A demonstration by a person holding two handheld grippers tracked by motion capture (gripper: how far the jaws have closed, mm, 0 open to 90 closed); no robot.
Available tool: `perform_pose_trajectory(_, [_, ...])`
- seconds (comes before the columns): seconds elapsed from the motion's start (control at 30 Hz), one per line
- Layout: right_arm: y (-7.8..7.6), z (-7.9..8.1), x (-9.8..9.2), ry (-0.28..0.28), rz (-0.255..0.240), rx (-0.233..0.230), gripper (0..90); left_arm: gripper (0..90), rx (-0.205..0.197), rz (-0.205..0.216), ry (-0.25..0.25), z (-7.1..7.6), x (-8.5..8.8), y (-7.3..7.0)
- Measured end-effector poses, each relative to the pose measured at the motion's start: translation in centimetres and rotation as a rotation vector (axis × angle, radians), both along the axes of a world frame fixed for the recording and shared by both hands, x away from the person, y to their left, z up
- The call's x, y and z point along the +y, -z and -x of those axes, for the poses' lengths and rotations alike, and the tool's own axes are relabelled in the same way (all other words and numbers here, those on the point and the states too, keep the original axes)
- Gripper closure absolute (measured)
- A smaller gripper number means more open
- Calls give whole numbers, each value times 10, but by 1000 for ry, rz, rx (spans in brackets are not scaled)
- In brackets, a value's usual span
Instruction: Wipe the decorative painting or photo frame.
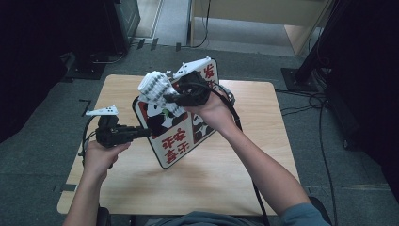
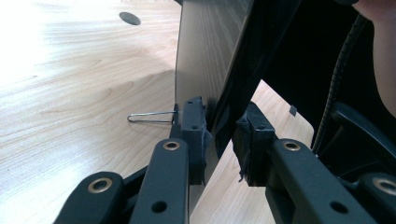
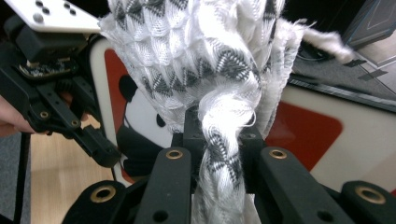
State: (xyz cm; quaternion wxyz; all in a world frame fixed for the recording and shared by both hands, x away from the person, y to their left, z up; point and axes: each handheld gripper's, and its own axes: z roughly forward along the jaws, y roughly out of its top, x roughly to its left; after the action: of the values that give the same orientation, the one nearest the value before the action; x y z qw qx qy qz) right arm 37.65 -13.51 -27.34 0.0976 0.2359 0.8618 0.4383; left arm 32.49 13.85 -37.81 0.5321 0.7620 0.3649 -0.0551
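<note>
A white sign board (image 1: 176, 141) with a panda picture and red characters is held tilted above the wooden table (image 1: 226, 179). My left gripper (image 1: 143, 132) is shut on the board's left edge; in the left gripper view the board (image 2: 205, 56) runs between the pads of that gripper (image 2: 222, 135). My right gripper (image 1: 169, 97) is shut on a white cloth (image 1: 153, 87) with a grey pattern, at the board's upper part. In the right gripper view the cloth (image 3: 196, 56) bunches above the right gripper (image 3: 219, 135), with the board (image 3: 303, 130) behind it and the left gripper (image 3: 100, 149) at the left.
A thin wire hook (image 2: 149, 116) sticks out from the board's edge near the left pad. The table has a round hole (image 2: 129, 17). Cables (image 1: 306, 101) lie on the carpet at the right, and dark equipment (image 1: 357, 56) stands around the table.
</note>
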Motion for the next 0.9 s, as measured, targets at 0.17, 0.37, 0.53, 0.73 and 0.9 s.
perform_pose_trajectory(0.17, [9,1,-1,1,-7,15,805,757,-2,-2,-1,0,0,0])
perform_pose_trajectory(0.37, [20,1,-1,-3,-5,34,804,758,0,1,-5,0,0,0])
perform_pose_trajectory(0.53, [28,4,-2,-8,1,41,804,758,-2,-1,-5,0,0,0])
perform_pose_trajectory(0.73, [36,6,-2,-5,8,61,803,760,-3,-2,-4,0,0,0])
perform_pose_trajectory(0.9, [42,8,-3,-2,11,65,803,760,-4,-2,-3,0,0,0])
